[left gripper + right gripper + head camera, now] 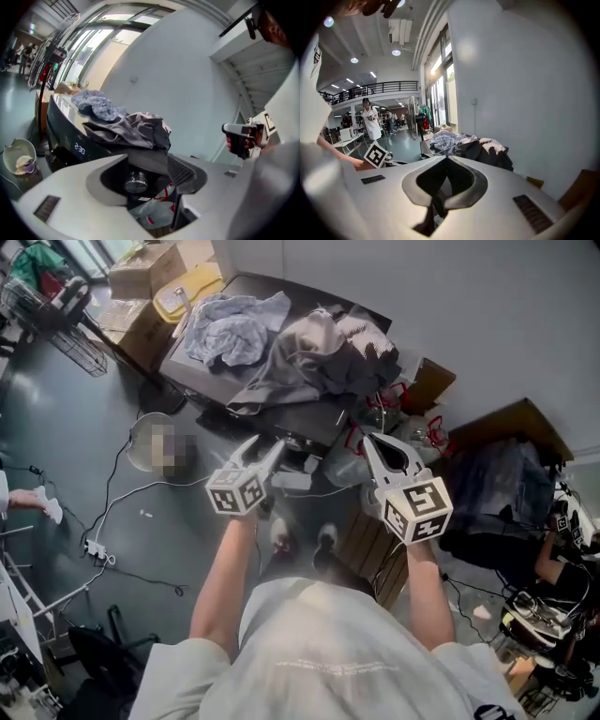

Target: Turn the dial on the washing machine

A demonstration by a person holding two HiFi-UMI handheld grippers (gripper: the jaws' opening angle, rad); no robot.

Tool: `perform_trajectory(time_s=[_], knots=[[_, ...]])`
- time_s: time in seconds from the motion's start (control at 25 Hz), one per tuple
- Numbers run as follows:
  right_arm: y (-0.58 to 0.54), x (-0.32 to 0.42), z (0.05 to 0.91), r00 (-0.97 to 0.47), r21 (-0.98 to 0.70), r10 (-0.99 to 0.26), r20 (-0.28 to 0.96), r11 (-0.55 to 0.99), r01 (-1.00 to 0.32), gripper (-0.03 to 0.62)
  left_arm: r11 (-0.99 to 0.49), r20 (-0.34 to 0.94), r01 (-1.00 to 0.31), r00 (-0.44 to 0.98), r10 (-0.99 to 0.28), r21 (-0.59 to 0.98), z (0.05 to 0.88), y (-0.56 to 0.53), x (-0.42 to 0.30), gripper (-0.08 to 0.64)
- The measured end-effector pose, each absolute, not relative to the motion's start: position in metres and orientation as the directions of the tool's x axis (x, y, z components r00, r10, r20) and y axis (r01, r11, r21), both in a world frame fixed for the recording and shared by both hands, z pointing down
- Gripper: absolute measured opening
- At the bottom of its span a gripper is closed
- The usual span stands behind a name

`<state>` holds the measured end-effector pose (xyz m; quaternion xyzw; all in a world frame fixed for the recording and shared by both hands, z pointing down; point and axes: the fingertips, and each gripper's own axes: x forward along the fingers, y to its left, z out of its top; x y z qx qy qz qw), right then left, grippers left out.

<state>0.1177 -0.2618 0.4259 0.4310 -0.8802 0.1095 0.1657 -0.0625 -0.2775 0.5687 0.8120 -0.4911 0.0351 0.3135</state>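
Left gripper (147, 158) has its fingers spread wide with nothing gripped, and the silver dial (136, 182) sits in the gap just past them on the washing machine (63, 136). Right gripper (447, 158) has its fingers pinched together, empty. Only the left gripper view catches the dial and the lit display (79, 149); the head view just shows clothes (281, 348) heaped on top, beyond both grippers.

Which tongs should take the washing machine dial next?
Left. The left tongs stand open with the dial framed between them, not gripped. The right tongs are shut, and their view shows no dial, only the clothes pile.
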Motion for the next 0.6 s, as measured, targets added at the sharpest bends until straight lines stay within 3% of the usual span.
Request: perform_trajectory(time_s=[0.6], knots=[[-0.228,0.13,0.471,-0.505,-0.043,-0.703,0.502,0.562,-0.826,0.015,-0.174,0.511,-0.796,0.522,-0.683,0.58,0.697,-0.282,-0.025,0.308]])
